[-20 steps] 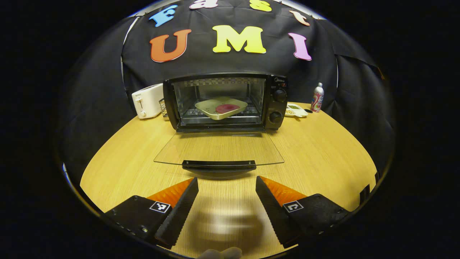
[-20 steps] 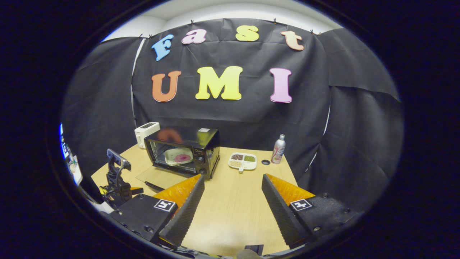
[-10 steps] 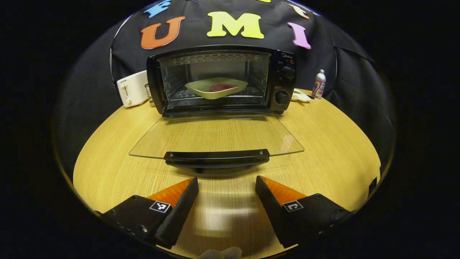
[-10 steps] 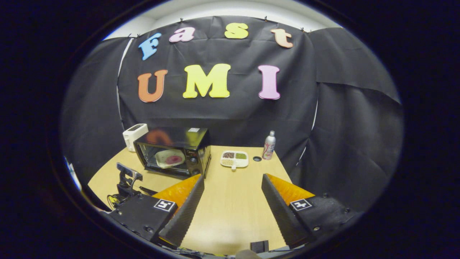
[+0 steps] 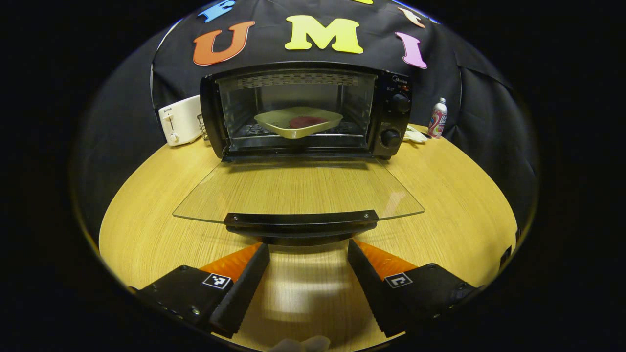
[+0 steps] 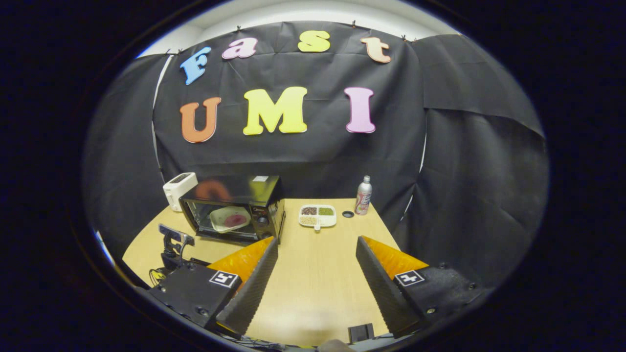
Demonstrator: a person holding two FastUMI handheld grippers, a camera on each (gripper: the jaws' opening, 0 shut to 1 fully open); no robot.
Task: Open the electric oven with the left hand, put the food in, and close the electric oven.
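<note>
Left gripper [image 5: 308,249]: I see my jaws spread wide, nothing between them; tips sit just in front of the door handle, not touching that I can tell.
Right gripper [image 6: 317,249]: jaws also wide apart, holding nothing, raised over the table well back from the oven.
Oven [image 5: 391,112]: black electric oven at the far middle of the table; in the right gripper view it stands left of centre [image 6: 234,205].
Door [image 5: 298,188]: glass door folded fully down, lying flat out toward me.
Door handle [image 5: 301,222]: black bar along the door's near edge, just beyond my left tips.
Food [image 5: 305,121]: reddish round piece on a pale tray [image 5: 274,122], tray resting on the rack inside the oven cavity, turned at a slight angle.
Table [image 5: 146,215]: light wood.
Toaster [image 5: 178,120]: white, just left of the oven.
Snack dish [image 6: 318,216]: white divided dish with three fillings, right of the oven.
Can [image 6: 362,195]: upright near the back wall, right of the dish.
Other gripper: part of the left gripper's dark rig [image 6: 171,242] shows low left in the right gripper view, in front of the open door.
</note>
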